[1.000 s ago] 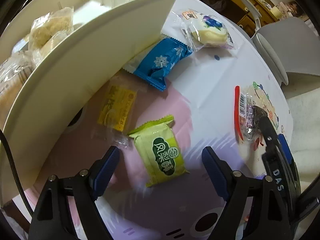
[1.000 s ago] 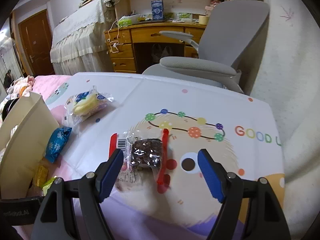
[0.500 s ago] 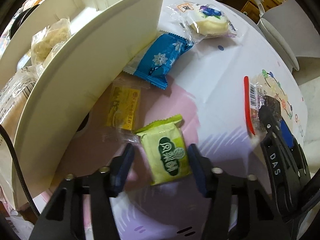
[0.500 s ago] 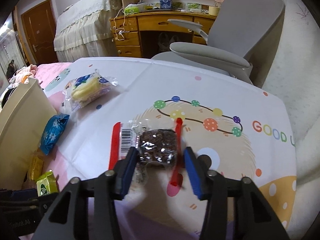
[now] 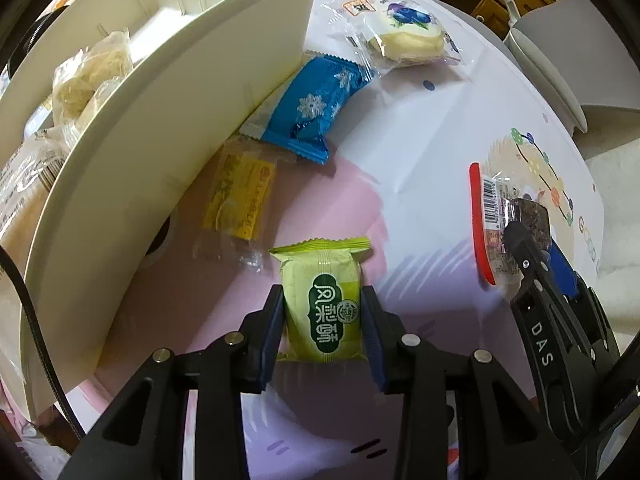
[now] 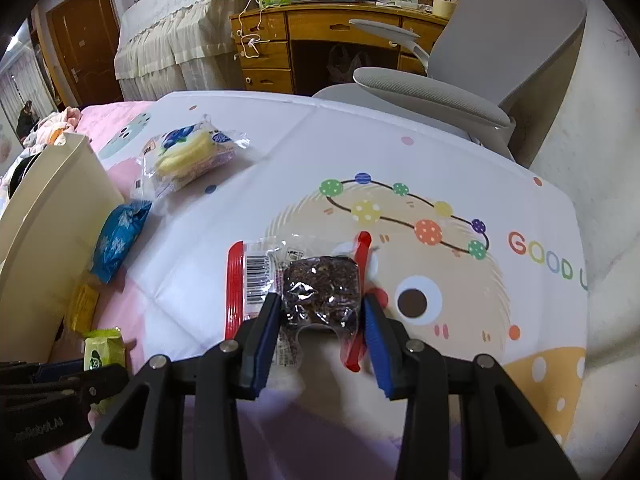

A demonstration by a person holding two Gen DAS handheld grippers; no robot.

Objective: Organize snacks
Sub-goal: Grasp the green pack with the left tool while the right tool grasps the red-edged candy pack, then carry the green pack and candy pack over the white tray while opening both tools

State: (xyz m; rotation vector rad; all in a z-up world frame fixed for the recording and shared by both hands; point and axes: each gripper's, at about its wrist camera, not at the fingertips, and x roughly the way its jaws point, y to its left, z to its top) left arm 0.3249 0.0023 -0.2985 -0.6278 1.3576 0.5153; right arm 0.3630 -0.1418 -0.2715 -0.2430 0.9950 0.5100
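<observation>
While both sets of jaws are closing, the left gripper (image 5: 323, 320) pinches the green snack pack (image 5: 322, 304) just beside the white bin (image 5: 160, 128), likely its destination. Farther from the bin, the right gripper (image 6: 320, 316) squeezes the dark cake packet (image 6: 316, 288), flat on the tablecloth (image 6: 500, 184).

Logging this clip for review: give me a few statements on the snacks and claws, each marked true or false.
1. The left claw has the green foil snack packet between its closing fingers. True.
2. The right claw is closing around the blue snowflake wrapper. False: it closes on the clear red-edged packet of dark brownie.
3. The blue snowflake wrapper lies beside the cream plastic bin. True.
4. The yellow flat packet is inside the bin. False: it lies on the tablecloth.
</observation>
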